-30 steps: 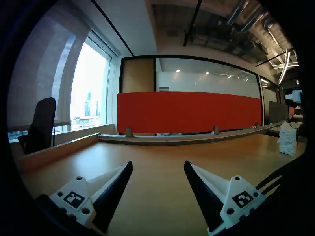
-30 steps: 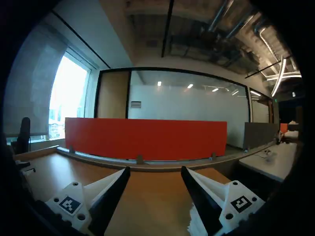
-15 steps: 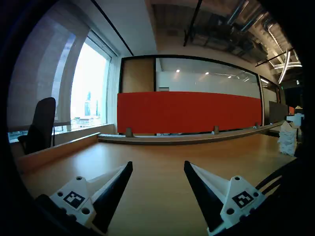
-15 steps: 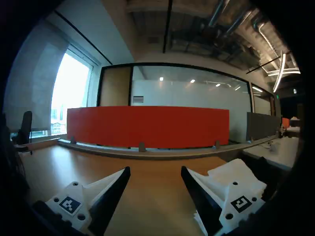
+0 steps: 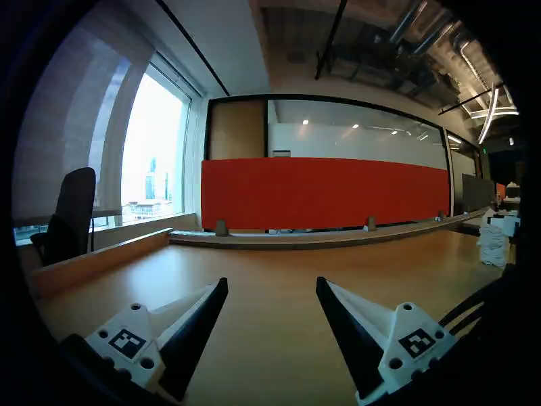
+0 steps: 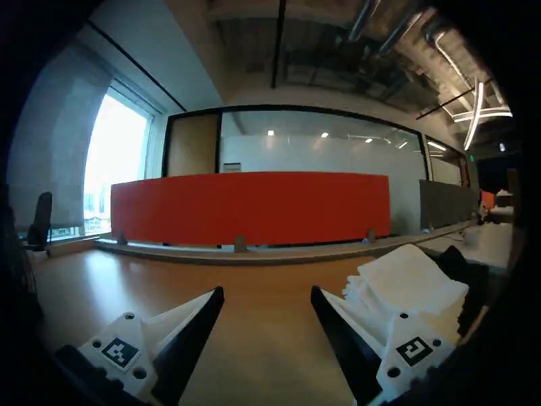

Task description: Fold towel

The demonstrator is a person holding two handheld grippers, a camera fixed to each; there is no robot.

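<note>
Both wide and empty, the right gripper (image 6: 266, 291) has the stack of folded white cloth towels (image 6: 406, 284) just to its right, while the left gripper (image 5: 270, 281) sits well apart

Smooth wood tabletop (image 5: 270, 271), soft cloth towel stack (image 6: 406, 277), matt red divider (image 5: 324, 193)

Open desktop (image 6: 270, 301) ahead, towel stack (image 6: 406, 281) rightward

The cameras are riding behind the left claw (image 5: 270, 279) and right claw (image 6: 265, 289), low over the worktop (image 5: 284, 250), facing level along it; both are sharing the red partition (image 6: 250, 206) and window (image 5: 152, 162).
</note>
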